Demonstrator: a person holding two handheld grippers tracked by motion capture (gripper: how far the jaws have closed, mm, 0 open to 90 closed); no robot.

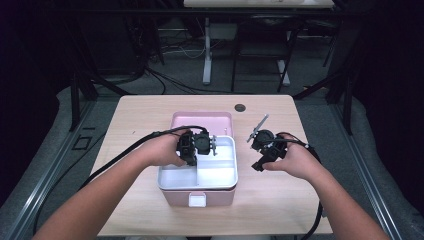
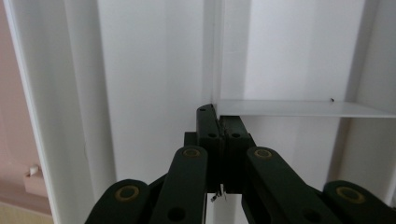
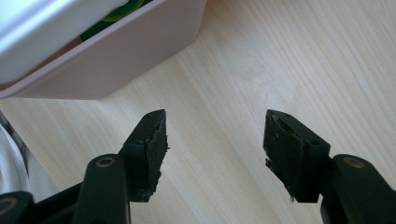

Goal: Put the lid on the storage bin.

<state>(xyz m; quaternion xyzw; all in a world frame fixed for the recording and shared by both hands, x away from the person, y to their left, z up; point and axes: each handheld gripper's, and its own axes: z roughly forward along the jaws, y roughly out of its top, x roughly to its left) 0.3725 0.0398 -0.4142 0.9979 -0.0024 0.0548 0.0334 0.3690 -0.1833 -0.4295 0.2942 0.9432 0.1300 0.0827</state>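
A: The left tool (image 2: 219, 122) has its jaws pinched shut on the white tray's (image 1: 220, 172) thin divider (image 2: 299, 108), inside the pink box (image 1: 210, 197) mid-surface (image 1: 150, 115).

B: Light, stiff, slippery plastic, I'd judge; the divider's a fair handle. Lift straight: the walls sit close.

A: Right tool (image 3: 215, 140) waits beside, jaws apart, empty.

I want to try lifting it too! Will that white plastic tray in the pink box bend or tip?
The white plastic tray probably stays stiff: its dividers look rigid. The left gripper pinches one thin divider, so it may tilt.
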